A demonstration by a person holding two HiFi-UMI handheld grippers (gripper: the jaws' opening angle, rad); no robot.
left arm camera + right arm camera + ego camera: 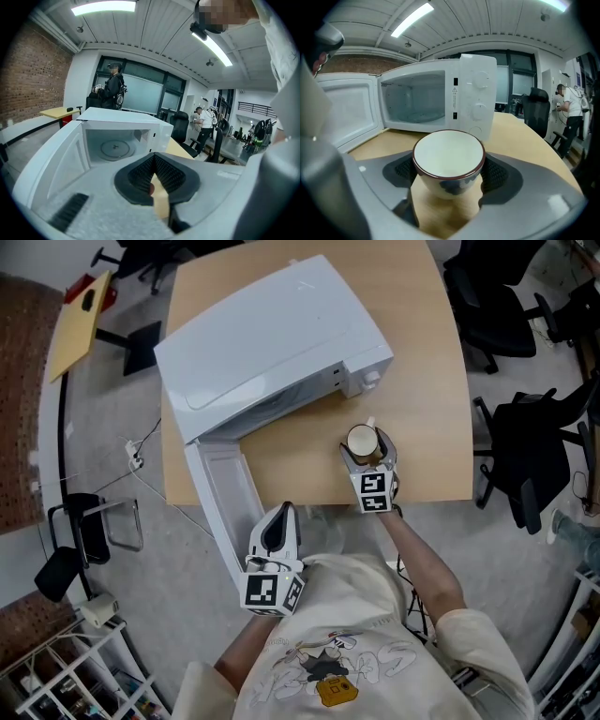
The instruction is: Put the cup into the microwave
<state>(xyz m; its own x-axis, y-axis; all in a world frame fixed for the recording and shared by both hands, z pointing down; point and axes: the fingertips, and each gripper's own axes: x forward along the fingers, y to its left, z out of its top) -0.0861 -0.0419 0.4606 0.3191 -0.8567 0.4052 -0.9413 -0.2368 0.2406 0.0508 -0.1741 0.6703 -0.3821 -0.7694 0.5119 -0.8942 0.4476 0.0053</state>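
The pale wooden table point(422, 381) stands in an office, and my work sits at its near edge. Closest to me, my left gripper point(280, 514) hangs off the table's front beside the swung-open microwave door point(225, 493), its jaws pressed together on nothing. Just beyond, my right gripper point(366, 448) has its pads against both sides of the cup point(448, 161), which stands on the table in front of the control panel. The cup is a small white bowl-shaped thing with a dark red-brown rim, a dark smudge of pattern low on its wall, and nothing inside. Behind it the white microwave point(272, 334) gapes open.

Only the left gripper view looks into the cavity far enough to show the glass turntable point(115, 149). Only the head view shows the black office chairs point(497, 296) past the table.
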